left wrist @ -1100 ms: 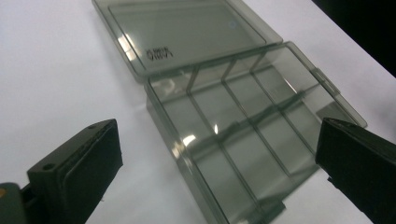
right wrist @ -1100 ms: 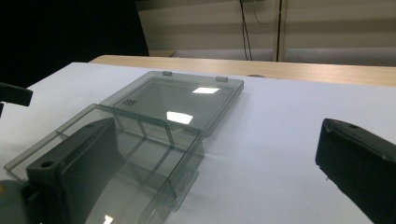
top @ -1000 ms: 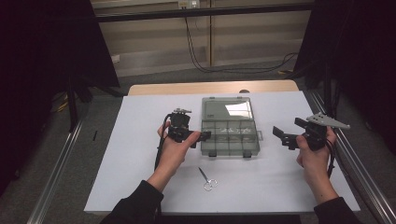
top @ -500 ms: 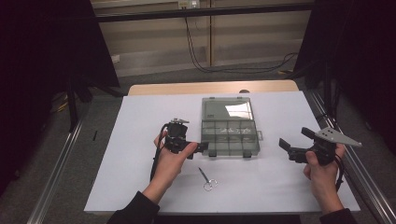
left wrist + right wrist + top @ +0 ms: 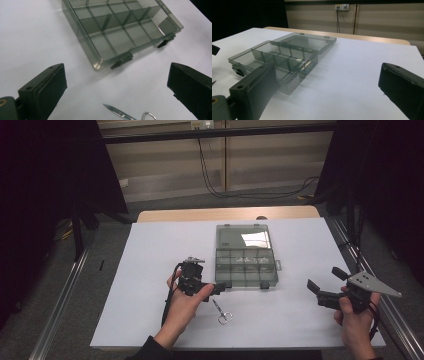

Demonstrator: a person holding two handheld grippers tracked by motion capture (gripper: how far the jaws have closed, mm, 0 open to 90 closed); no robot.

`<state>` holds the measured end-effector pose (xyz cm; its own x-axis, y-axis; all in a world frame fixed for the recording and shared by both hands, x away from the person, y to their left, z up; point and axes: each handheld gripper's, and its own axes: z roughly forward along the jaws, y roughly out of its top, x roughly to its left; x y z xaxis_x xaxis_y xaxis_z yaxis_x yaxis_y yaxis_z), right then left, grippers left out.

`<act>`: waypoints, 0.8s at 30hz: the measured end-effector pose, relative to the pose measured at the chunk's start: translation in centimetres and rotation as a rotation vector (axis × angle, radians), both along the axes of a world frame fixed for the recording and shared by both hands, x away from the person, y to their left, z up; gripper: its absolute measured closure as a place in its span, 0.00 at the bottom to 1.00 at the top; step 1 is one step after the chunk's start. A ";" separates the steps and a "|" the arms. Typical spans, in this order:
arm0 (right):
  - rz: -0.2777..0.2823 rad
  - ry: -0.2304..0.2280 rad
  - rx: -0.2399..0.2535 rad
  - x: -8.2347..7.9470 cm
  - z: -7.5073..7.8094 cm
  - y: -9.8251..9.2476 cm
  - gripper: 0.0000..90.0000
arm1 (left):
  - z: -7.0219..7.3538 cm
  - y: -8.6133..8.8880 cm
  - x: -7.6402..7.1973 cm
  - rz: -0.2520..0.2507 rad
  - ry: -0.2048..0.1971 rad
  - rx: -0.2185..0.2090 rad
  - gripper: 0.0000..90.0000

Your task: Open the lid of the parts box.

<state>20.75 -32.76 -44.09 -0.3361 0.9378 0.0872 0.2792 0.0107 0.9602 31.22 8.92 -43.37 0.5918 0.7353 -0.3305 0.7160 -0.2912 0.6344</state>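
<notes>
Though nothing is in either grip, the nearest thing to me is the pair of small scissors point(image 5: 222, 311), lying flat on the white table point(image 5: 150, 270) close to the person's edge. The left gripper point(image 5: 216, 288) hangs just above and to the left of them, jaws spread wide with nothing between. In the left gripper view the scissors point(image 5: 130, 115) lie just ahead of the jaws, nearer the right-hand one, blade tip toward the gap and the loop handle running off the bottom. From above, their long axis slants, the closed blades aiming up toward the left hand point(image 5: 182, 307) and the loops toward the person. I judge the left gripper far the nearer of the two, needing only a short drop and a slight turn to straddle the blades.

Off to the other side, the right gripper point(image 5: 322, 282) is held well apart near the table's right edge, its jaws likewise released and empty, pointing in toward the middle.

Farther back sits the smoky clear compartment box point(image 5: 245, 270), lid point(image 5: 244, 237) thrown open flat behind it, latches on the near wall. From the right gripper view its box point(image 5: 274, 62) shows dividers and what may be one small pale item inside; I can't tell what.

I can read no brand, label or writing anywhere.
</notes>
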 end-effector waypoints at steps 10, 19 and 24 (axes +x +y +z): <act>0.021 0.015 0.001 -1.7 -0.6 -1.0 0.04 | -1.1 -0.5 -2.2 -0.006 0.036 0.021 0.03; 0.046 0.035 -0.003 -1.8 -1.3 -1.1 0.04 | -1.1 -0.9 -3.7 -0.025 0.035 0.028 0.05; 0.028 0.030 -0.008 -1.8 -1.4 -1.4 0.05 | -1.5 -1.4 -4.1 -0.013 0.037 0.051 0.07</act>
